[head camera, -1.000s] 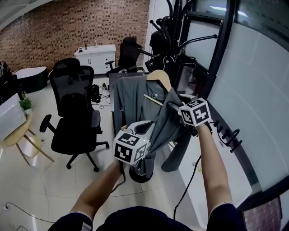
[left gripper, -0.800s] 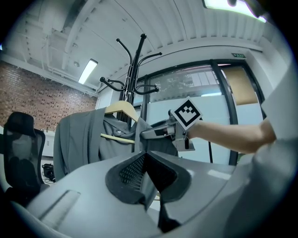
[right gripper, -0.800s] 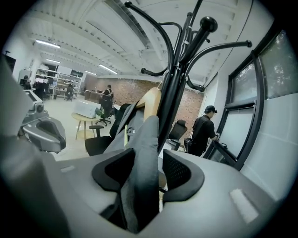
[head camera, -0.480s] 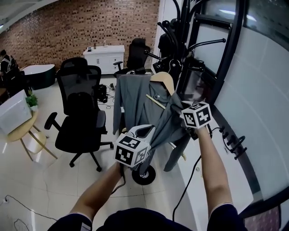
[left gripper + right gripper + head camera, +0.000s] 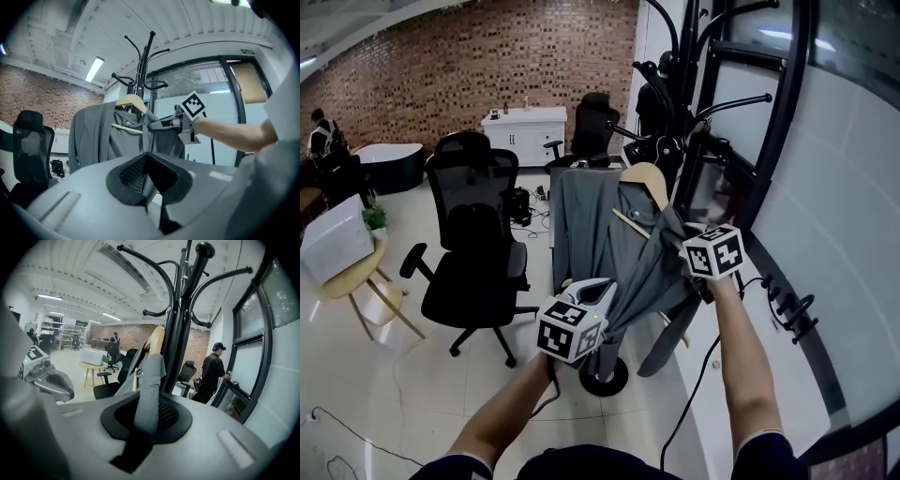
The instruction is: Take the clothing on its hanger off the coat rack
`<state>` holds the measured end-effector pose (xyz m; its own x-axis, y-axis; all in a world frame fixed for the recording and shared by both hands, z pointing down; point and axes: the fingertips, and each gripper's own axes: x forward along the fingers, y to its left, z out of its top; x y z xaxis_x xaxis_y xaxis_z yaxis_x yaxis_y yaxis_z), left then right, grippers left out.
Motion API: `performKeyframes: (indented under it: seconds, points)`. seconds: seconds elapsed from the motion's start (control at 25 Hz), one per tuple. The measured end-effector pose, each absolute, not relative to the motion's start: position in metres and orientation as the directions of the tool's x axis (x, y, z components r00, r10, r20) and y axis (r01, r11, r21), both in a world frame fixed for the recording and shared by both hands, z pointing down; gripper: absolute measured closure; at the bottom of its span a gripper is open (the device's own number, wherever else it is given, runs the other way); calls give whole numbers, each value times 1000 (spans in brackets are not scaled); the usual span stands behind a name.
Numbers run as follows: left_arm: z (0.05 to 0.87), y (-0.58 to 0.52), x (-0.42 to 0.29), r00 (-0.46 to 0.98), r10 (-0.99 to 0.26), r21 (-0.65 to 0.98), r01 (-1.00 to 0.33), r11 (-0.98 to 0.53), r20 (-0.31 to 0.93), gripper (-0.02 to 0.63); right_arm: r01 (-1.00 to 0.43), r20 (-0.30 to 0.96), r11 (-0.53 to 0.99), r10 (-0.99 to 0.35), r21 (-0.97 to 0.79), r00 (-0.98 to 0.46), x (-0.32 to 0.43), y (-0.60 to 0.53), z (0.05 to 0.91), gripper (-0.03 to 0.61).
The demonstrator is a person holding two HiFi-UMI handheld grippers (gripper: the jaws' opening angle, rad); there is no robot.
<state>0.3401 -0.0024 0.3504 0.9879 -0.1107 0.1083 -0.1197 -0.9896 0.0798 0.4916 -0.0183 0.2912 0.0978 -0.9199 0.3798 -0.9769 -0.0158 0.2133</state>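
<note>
Surroundings: a black office chair (image 5: 478, 246) stands on the tiled floor just left of the coat rack (image 5: 180, 324), close to the hanging garment. A white cabinet (image 5: 525, 129) sits against the brick wall (image 5: 441, 66) behind it. A small round wooden desk (image 5: 342, 279) carrying a white box is well off to your left. A glass partition (image 5: 825, 216) runs along your right, near the rack. A person in dark clothes (image 5: 212, 376) stands at that partition beyond the rack. The rack's curved black arms spread above and around the hanger.

Task item: the grey jacket (image 5: 595, 225) hangs on a wooden hanger (image 5: 645, 178) against the rack's pole. Its front panel is drawn out towards you. Where the hanger's hook sits cannot be made out.

Right gripper (image 5: 147, 413): your jaws are closing on a rolled fold of the jacket's front edge, below the hanger's shoulder. The cloth lies between the pads.

Left gripper (image 5: 147, 180): your jaws are drawn nearly together, pinching a lower fold of the same jacket. The cloth runs taut from this gripper up to the right one.
</note>
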Motion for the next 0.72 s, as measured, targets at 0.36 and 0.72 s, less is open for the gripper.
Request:
performKeyframes:
  seconds: [0.36, 0.72]
  points:
    - [341, -12, 327, 987, -135, 73, -141, -987, 87, 601, -952, 381, -13, -914, 307, 135, 500, -19, 248, 537]
    - [333, -9, 321, 987, -144, 70, -148, -986, 71, 601, -931, 370, 49, -924, 362, 95, 488, -25, 200, 537]
